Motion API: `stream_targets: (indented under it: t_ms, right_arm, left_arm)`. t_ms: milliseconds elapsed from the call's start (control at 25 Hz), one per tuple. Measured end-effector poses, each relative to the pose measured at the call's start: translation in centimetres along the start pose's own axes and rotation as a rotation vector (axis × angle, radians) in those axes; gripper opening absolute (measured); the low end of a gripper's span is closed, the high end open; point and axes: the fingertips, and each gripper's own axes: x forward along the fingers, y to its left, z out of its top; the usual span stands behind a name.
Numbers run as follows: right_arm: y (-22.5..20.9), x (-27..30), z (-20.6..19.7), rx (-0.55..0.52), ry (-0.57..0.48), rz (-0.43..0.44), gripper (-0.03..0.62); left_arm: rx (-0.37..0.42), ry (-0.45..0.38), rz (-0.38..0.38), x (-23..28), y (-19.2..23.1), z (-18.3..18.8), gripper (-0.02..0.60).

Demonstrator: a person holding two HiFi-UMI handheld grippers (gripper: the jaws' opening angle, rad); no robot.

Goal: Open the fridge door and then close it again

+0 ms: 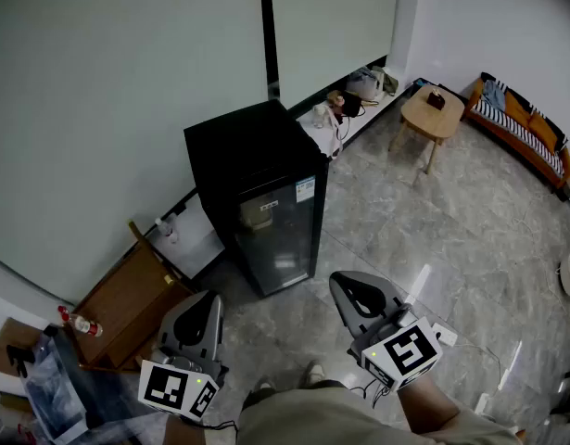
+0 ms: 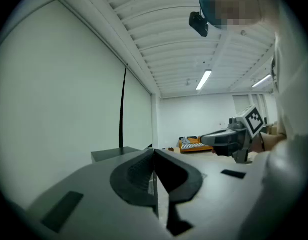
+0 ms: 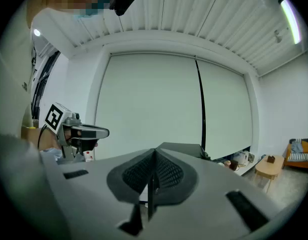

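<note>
A black fridge (image 1: 262,185) is seen standing on the marbled floor (image 1: 424,239) against a pale wall (image 1: 108,72). Its glass door (image 1: 277,232) is shut and faces the person. No handle can be made out on the door, and only dim shapes and a small label are seen through the dark glass.

Both grippers are held near the bottom of the head view, well apart from the fridge and touching nothing. The left gripper (image 1: 206,302) is shown with its jaws pressed together and nothing between them, as is confirmed in its own view (image 2: 155,155), where only a flat dark top edge of the fridge (image 2: 113,155) is seen past the jaws. The right gripper (image 1: 345,286) is likewise closed and empty (image 3: 154,156), and there the fridge (image 3: 183,147) is largely hidden behind the jaw pads.

A brown wooden cabinet (image 1: 127,299) is seen left of the fridge, with a red-capped bottle (image 1: 81,324) at its corner. The items beside it are cut off by the frame. Clutter on a low ledge (image 1: 345,109) behind the fridge is too small to identify. A round wooden side table (image 1: 433,111) and an orange sofa (image 1: 530,133) are seen at upper right, the sofa partly cut off.
</note>
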Motion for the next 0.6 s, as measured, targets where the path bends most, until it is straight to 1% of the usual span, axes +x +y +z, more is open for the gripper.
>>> stream_targets:
  t_ms: [160, 280, 600]
  right_arm:
    - [-0.6, 0.0, -0.5, -0.015, 0.013, 0.003, -0.003]
    - [-0.3, -0.1, -0.3, -0.003, 0.013, -0.001, -0.003]
    - [1.0, 1.2, 0.5, 0.027, -0.011, -0.003, -0.003]
  left_arm:
    - [-0.001, 0.016, 0.0, 0.4, -0.8, -1.1, 0.008]
    - [0.004, 0.023, 0.006, 0.0, -0.8, -1.3, 0.008]
    - [0.003, 0.016, 0.019, -1.0, 1.4, -1.3, 0.008]
